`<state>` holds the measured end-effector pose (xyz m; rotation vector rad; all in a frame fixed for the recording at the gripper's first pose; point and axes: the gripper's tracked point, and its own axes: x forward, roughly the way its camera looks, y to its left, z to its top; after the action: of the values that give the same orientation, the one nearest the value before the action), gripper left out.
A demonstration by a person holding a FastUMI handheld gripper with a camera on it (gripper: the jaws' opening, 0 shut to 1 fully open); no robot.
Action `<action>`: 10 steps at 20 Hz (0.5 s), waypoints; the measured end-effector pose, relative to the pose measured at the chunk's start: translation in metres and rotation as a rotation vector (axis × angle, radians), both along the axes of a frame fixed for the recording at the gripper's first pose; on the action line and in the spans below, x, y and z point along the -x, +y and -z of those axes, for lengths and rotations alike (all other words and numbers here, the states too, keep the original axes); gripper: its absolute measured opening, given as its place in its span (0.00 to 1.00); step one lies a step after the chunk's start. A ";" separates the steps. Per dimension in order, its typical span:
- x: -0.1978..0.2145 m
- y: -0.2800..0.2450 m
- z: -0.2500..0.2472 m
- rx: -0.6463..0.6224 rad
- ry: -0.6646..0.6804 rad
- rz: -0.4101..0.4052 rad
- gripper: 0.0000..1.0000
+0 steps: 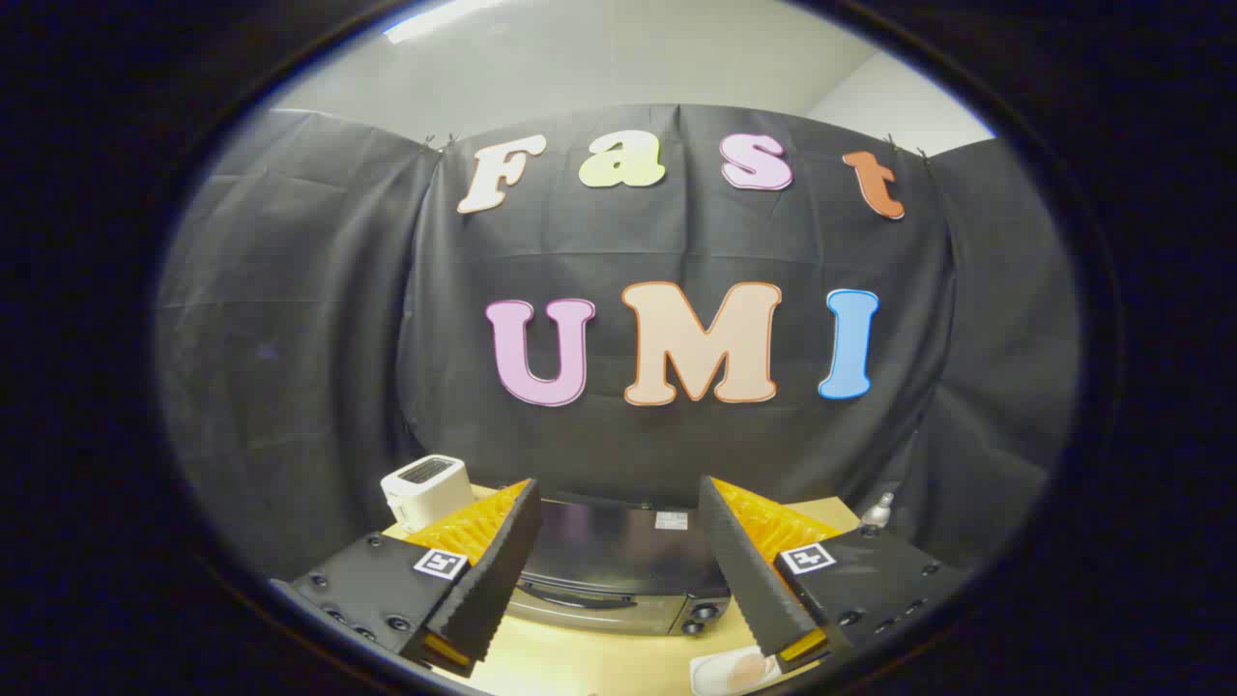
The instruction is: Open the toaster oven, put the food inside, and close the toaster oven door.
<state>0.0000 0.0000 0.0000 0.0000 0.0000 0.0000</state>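
Observation:
A dark toaster oven (618, 570) stands on the wooden table (599, 662), seen from above, between and just beyond my two fingers. Its door is closed, with the handle (578, 599) running along the front and knobs (704, 615) at the right of the front. My gripper (614, 561) is open and held above the table, with nothing between the fingers. A white plate (717, 674) with a piece of pale brownish food (749, 667) lies on the table in front of the oven, partly hidden under my right finger (749, 580).
A white pop-up toaster (425, 490) stands at the back left of the table, behind my left finger. The top of a small bottle (877, 510) shows at the back right. Black cloth walls the booth behind and at both sides.

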 end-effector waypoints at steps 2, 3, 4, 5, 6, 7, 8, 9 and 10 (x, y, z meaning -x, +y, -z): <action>0.001 0.001 -0.005 -0.001 -0.006 0.004 1.00; 0.002 0.002 -0.006 0.004 -0.006 0.007 1.00; 0.001 0.005 -0.008 0.007 -0.006 0.006 1.00; -0.001 0.006 -0.009 0.007 -0.008 0.004 1.00; 0.002 0.010 -0.009 0.003 -0.012 0.001 1.00; 0.002 0.013 -0.011 -0.004 -0.015 -0.003 1.00; 0.003 0.013 -0.010 -0.012 -0.017 -0.006 1.00; 0.004 0.014 -0.010 -0.018 -0.019 -0.008 1.00; 0.007 0.013 -0.011 -0.020 -0.022 -0.004 1.00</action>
<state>-0.0068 0.0128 0.0110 0.0197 -0.0220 0.0045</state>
